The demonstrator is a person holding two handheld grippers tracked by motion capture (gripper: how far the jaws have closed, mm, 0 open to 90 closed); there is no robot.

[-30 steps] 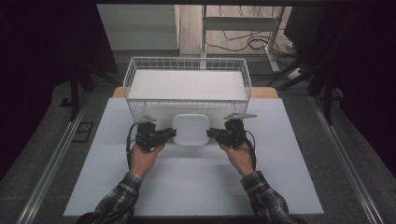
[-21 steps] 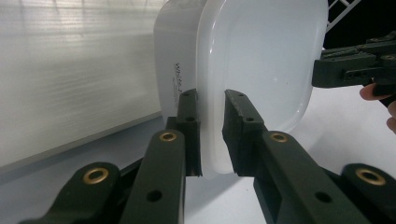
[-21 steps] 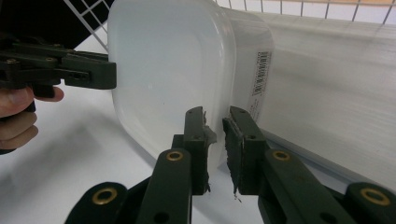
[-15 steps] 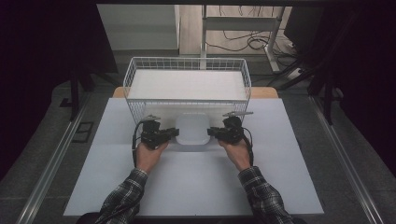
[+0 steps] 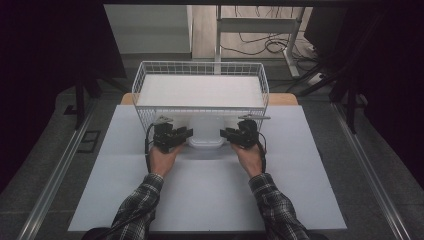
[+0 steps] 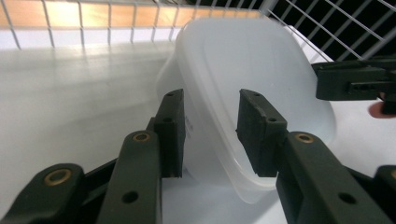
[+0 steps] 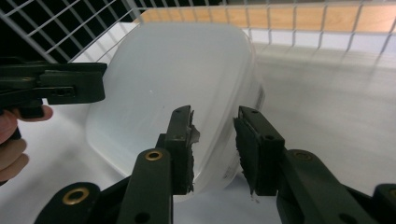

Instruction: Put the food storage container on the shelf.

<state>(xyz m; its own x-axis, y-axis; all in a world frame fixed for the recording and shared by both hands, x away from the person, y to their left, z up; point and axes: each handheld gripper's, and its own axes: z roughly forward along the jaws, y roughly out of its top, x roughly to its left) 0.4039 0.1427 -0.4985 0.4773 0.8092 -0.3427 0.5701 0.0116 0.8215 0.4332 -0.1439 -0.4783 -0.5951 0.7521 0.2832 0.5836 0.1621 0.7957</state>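
Observation:
A white translucent plastic container [image 5: 205, 132] rests on the white table, right in front of the wire basket [image 5: 145, 80]. My left gripper [image 5: 188, 133] is at its left side and my right gripper [image 5: 224, 133] at its right side. In the left gripper view the jaws [image 6: 210, 100] straddle the container's edge [image 6: 252, 60] with gaps on both sides. The right gripper view shows the same: the jaws [image 7: 215, 114] stand around the container's edge [image 7: 173, 70] without pressing on it. Both pairs of jaws have just been opening.
The wire basket stands at the back of the table [image 5: 210, 195] with a white liner in its bottom. Its front wall is directly behind the container. A person's forearms in plaid sleeves come in from the near edge. Dark floor and rails flank the table.
The container, held up between both grippers with its broad face showing, has been tipped and lowered onto the table by the basket. Both grippers' jaws have opened off it.

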